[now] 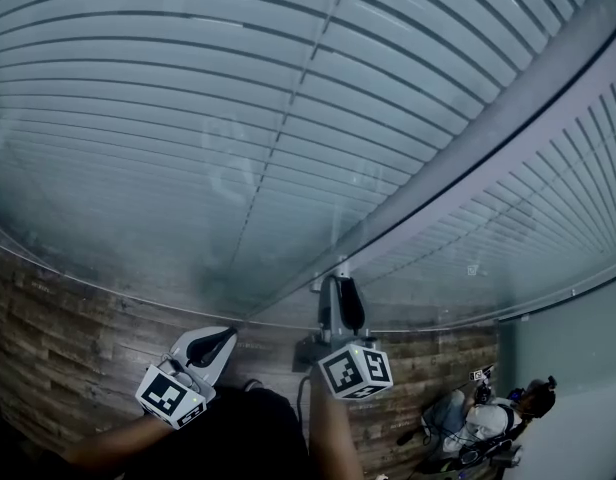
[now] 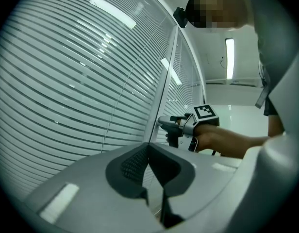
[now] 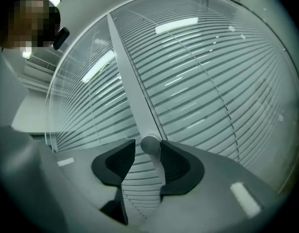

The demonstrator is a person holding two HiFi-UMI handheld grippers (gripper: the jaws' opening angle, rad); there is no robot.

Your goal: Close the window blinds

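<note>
**Blinds behind glass, right claw at the knob**

Blinds (image 1: 188, 118) hang behind the glass on both sides of the grey post (image 1: 488, 138), with their slats level and thin dark lines between them. You hold your left claw (image 1: 226, 336) beside the left pane, its jaws pressed together on nothing. Just right of it, your right claw (image 1: 340, 283) points at the post. Its jaws are spread around the small round knob (image 3: 150, 144), which sits between the pads at their tips.
</note>
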